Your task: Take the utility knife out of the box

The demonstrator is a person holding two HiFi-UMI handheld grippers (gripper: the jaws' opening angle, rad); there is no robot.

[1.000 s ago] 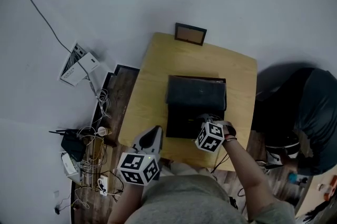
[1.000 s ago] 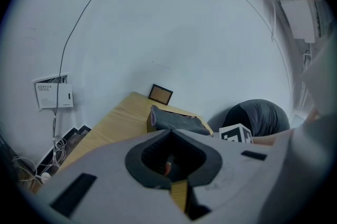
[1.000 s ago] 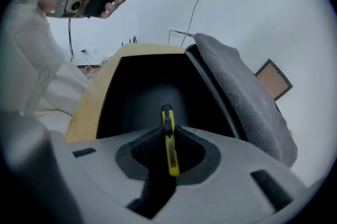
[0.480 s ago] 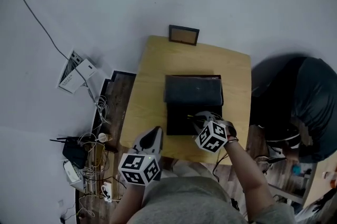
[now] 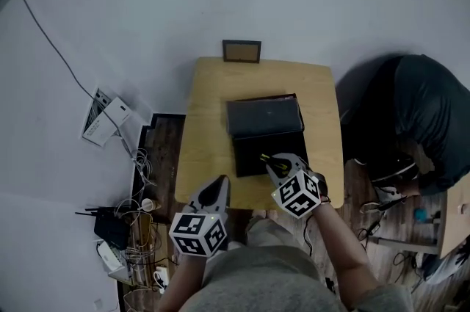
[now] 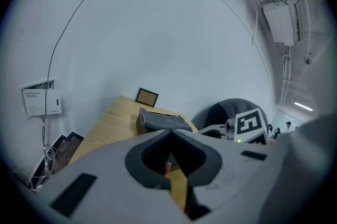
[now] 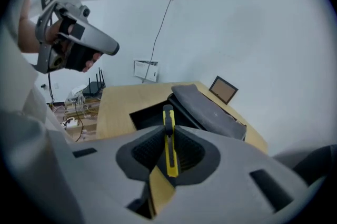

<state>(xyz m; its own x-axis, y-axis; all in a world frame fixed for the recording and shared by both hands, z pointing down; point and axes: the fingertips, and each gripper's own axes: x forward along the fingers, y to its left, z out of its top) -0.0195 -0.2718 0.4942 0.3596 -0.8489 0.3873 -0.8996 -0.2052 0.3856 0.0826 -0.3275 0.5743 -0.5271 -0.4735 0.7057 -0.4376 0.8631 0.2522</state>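
Observation:
A yellow and black utility knife (image 7: 169, 149) stands clamped between the pads of my right gripper (image 7: 168, 133), its dark tip poking out past the jaws. From the head view, that right gripper (image 5: 273, 165) hovers over the near end of the open black box (image 5: 253, 153) with the knife (image 5: 266, 157) lifted above it. The box's grey lid (image 5: 264, 116) lies folded back on the far side. The box (image 7: 145, 114) and lid (image 7: 210, 112) lie below the held knife. My left gripper (image 5: 217, 184) hangs shut and empty at the table's near left edge, its jaws meeting at the tips (image 6: 170, 133).
The wooden table (image 5: 209, 127) has a small framed picture (image 5: 241, 51) at its far edge against the wall. A person in dark clothes (image 5: 418, 127) is to the right. Cables and a router (image 5: 117, 222) crowd the floor on the left.
My right gripper has risen out of the box with the knife in its jaws and tilted. The left gripper has shifted a little.

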